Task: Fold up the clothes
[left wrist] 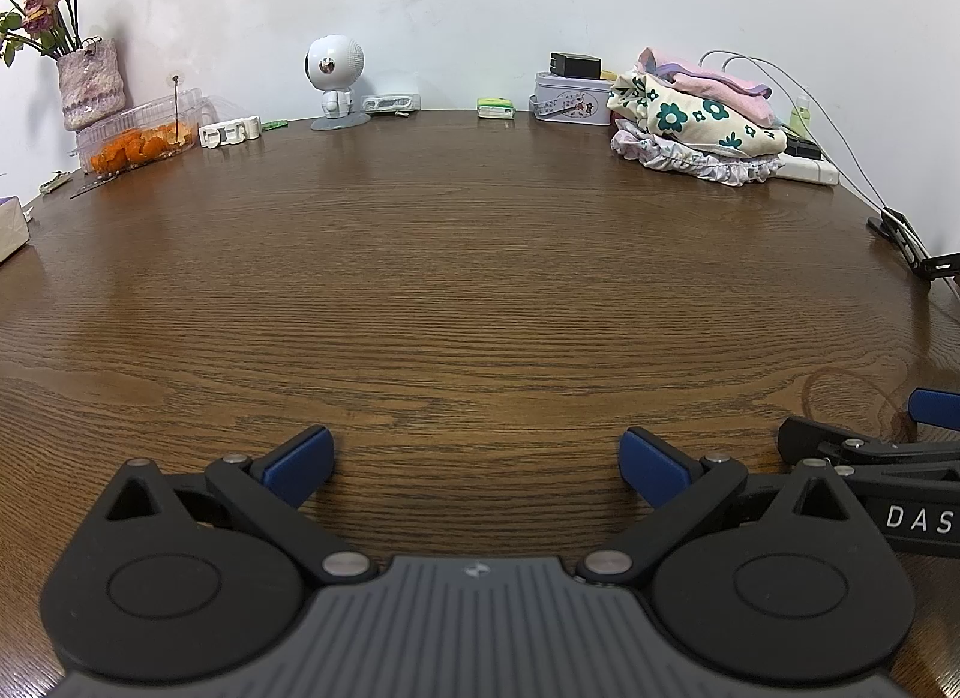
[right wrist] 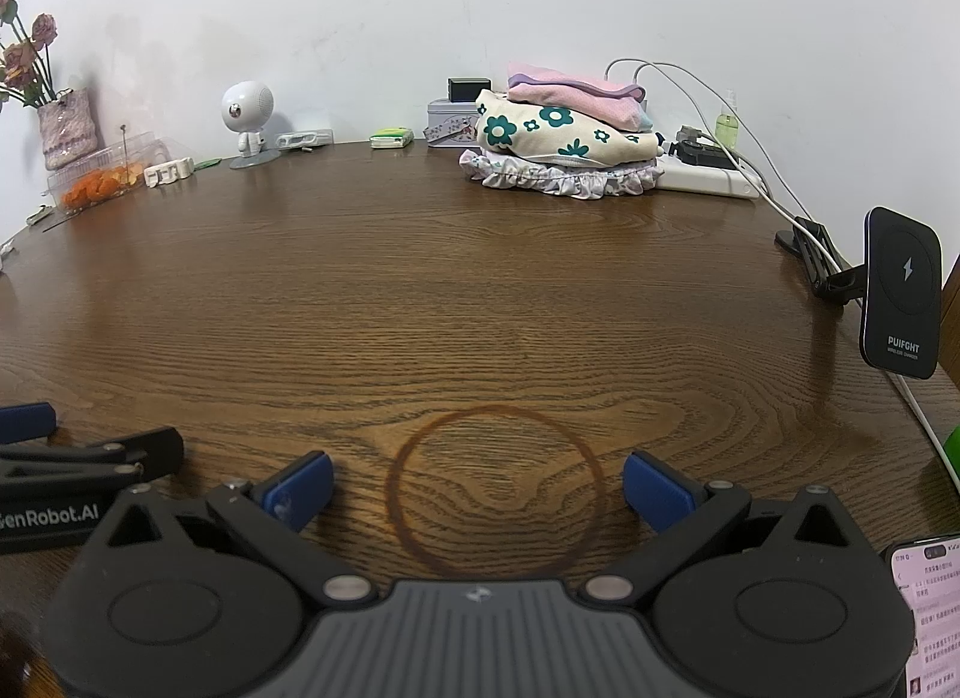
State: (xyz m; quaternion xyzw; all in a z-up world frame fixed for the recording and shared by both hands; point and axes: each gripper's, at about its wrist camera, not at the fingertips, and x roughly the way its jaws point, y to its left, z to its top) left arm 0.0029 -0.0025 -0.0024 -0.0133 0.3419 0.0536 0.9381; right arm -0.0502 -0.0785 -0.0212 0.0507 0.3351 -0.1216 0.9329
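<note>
Dark wood-grain table (left wrist: 480,278): both my grippers low over its near edge, side by side. My left gripper (left wrist: 477,461): blue pads spread wide, nothing between them. My right gripper (right wrist: 477,488): jaws likewise apart, straddling a ring stain (right wrist: 495,488). Stack of folded clothes (right wrist: 564,143): far right, near the wall, floral piece between pink top and ruffled bottom. Wireless charger (right wrist: 900,293): right edge.

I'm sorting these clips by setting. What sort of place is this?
Most likely a home, at a lived-in wooden table against a wall. A stack of folded clothes, a vase of dried roses and a phone charger stand share it.
</note>
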